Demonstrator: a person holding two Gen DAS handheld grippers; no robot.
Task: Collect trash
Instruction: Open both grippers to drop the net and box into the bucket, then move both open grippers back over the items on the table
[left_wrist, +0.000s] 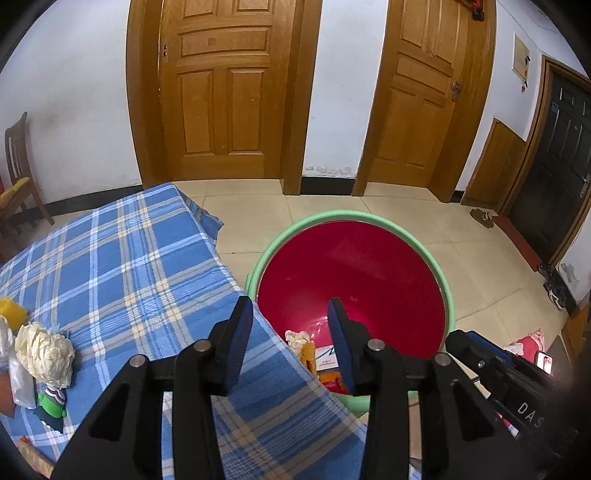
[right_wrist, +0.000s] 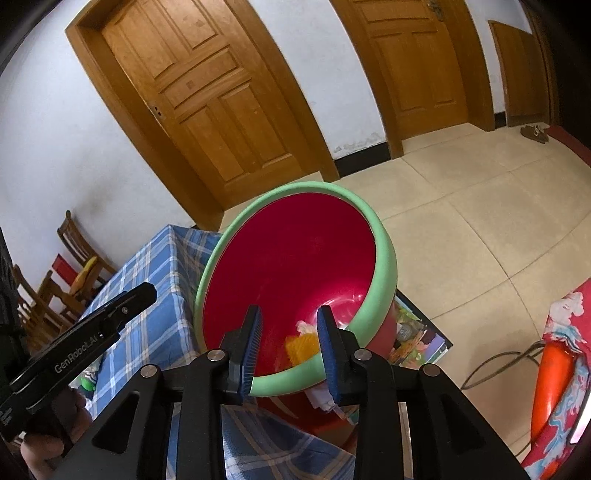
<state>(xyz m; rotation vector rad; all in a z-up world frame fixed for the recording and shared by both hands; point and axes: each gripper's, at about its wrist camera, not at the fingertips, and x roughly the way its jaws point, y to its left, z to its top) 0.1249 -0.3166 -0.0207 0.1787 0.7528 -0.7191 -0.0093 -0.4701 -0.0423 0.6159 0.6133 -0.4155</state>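
Observation:
A red bin with a green rim (left_wrist: 280, 240) stands beside the blue plaid table (left_wrist: 129, 258). At its bottom lie a crumpled paper, a yellow scrap (right_wrist: 303, 349) and a white and red packet (left_wrist: 327, 360). My left gripper (left_wrist: 290, 310) hangs open over the table's edge and the bin's near rim, with nothing between its pads. My right gripper (right_wrist: 290, 317) stands open above the bin rim (right_wrist: 384, 266), also holding nothing. A crumpled paper ball (left_wrist: 44, 354), a clear plastic bag (left_wrist: 20, 384) and a green wrapper (left_wrist: 51, 400) lie on the cloth at the left.
The other gripper's body shows at each view's edge: right one (left_wrist: 509, 384), left one (right_wrist: 85, 332). A colourful printed sheet (right_wrist: 417, 336) lies under the bin. An orange object (right_wrist: 554, 369) and a cable sit on the floor to the right. Wooden chairs (right_wrist: 74, 258) stand behind the table.

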